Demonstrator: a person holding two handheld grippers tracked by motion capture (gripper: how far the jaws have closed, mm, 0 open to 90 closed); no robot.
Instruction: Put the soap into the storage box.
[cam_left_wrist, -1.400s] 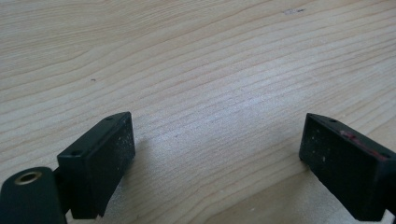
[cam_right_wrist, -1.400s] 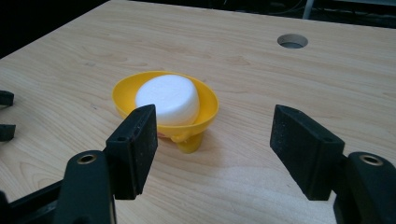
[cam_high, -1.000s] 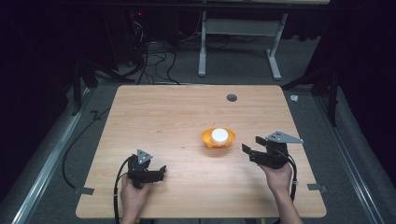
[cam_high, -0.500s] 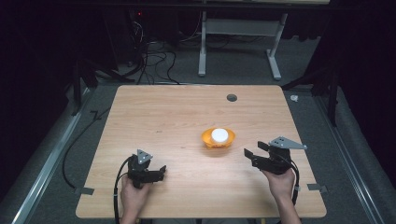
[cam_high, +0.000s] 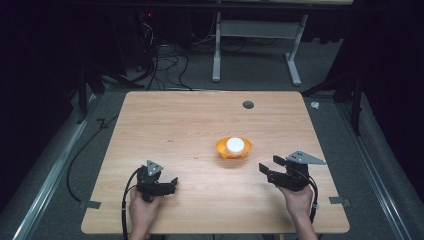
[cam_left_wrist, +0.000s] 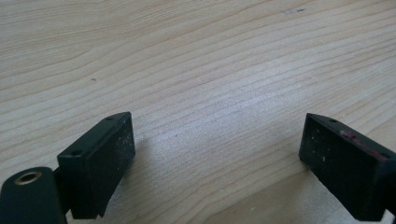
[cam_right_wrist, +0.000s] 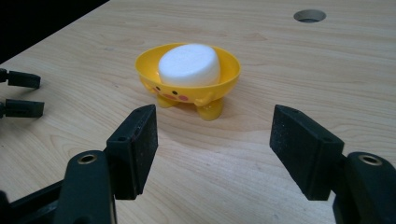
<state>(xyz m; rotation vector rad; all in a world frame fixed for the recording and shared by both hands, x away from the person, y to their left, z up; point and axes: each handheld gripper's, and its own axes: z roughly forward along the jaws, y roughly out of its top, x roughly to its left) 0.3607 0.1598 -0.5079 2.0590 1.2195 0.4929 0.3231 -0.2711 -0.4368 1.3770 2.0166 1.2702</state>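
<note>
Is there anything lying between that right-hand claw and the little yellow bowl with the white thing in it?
Nothing visible. In the right gripper view, bare table runs from the right gripper up to the yellow bowl, which holds a white puck. The jaws stand apart with nothing between them.

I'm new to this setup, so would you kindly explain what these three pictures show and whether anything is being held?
A person at a wooden table holds a hand-operated gripper in each hand. The picture from above looks down on both: the left gripper and the right gripper. The other two pictures come from cameras riding on the grippers, each looking along its own black fingers. On the table stands a yellow bowl with little feet, and a round white block lies in it. Both grippers are open and hold nothing. The right one points towards the bowl.
</note>
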